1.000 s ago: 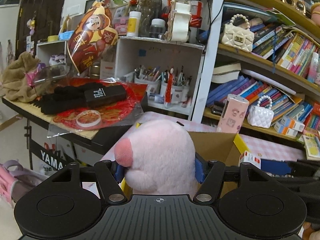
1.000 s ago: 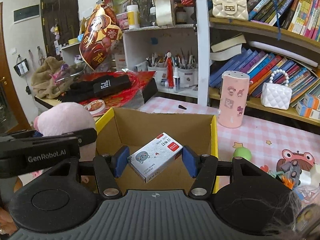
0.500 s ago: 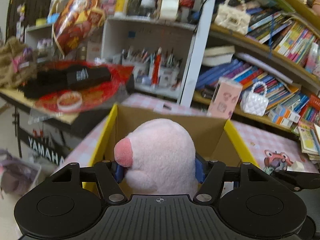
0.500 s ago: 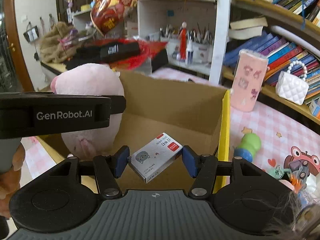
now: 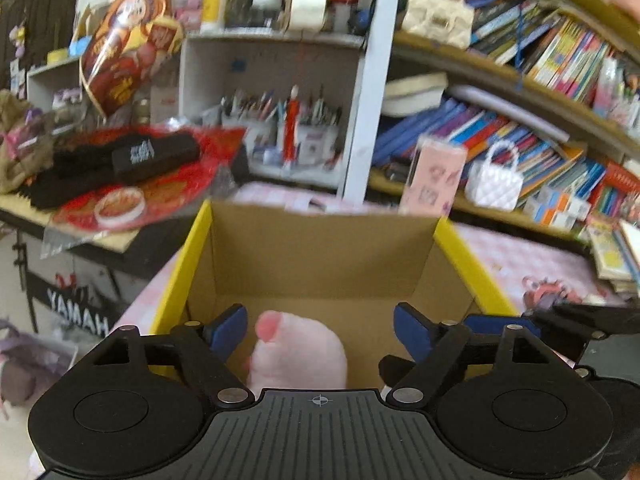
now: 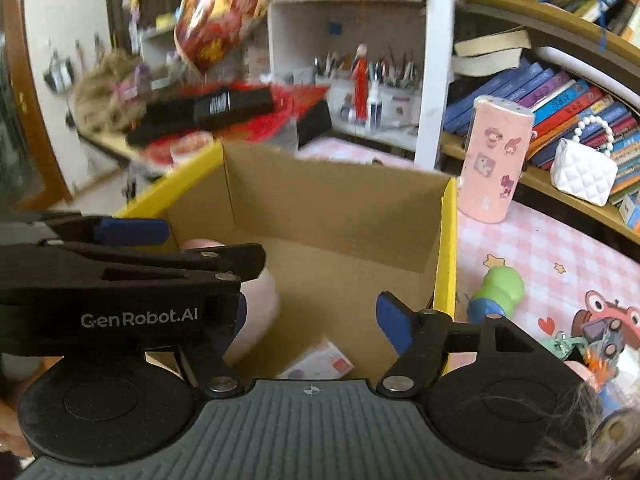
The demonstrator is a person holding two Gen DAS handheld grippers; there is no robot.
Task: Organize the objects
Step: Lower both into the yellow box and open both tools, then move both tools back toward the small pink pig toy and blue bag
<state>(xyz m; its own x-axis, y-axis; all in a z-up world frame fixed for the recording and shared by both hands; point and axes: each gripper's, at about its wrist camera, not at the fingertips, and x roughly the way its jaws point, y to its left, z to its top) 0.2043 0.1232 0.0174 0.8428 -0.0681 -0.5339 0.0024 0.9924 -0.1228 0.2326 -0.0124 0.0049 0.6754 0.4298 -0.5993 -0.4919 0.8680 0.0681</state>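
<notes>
An open cardboard box [image 5: 320, 248] with yellow flaps stands on the pink checked table; it also shows in the right wrist view [image 6: 340, 204]. My left gripper [image 5: 320, 330] is open above the box, and the pink plush toy [image 5: 298, 354] lies free inside, below its fingers. The plush also shows in the right wrist view [image 6: 260, 300], partly hidden by the left gripper. My right gripper [image 6: 310, 324] is open over the box. The small white card box [image 6: 320, 364] lies on the box floor beneath it.
A pink sticker-covered cylinder [image 6: 494, 160], a green toy [image 6: 500, 292] and small toys [image 6: 600, 332] sit on the table right of the box. Bookshelves [image 5: 520, 120] rise behind. A cluttered keyboard stand [image 5: 120, 168] is at the left.
Both grippers moved over the box and opened. The pink plush dropped out of the left gripper into the box, and the white card box dropped out of the right gripper.
</notes>
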